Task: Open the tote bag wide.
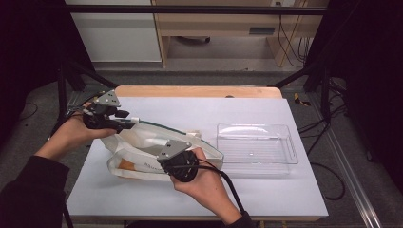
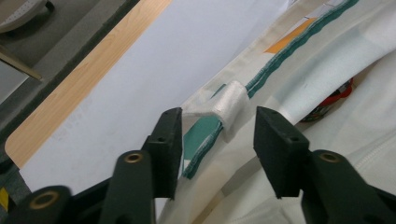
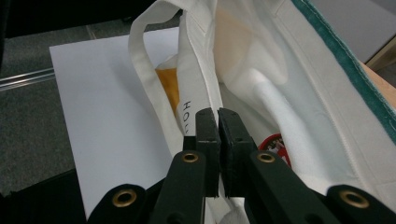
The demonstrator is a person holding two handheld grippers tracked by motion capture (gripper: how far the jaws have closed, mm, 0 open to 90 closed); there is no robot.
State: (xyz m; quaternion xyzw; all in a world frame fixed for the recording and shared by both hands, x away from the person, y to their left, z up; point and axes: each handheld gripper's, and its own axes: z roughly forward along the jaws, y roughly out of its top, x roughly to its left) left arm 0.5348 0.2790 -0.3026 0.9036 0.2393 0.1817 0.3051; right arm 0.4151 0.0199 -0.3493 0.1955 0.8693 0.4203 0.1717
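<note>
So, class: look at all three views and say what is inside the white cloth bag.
Inside the cloth bag, a red, white and black item shows in the right gripper view, and its edge in the left gripper view. The bag's fabric covers the rest, so what it is stays unclear.

Black letters "HOL" on the cloth bag, rest hidden

Left gripper: jaws apart, forearm extended to far left | Right gripper: jaws pressed together, hand near centre, wrist bent.
</note>
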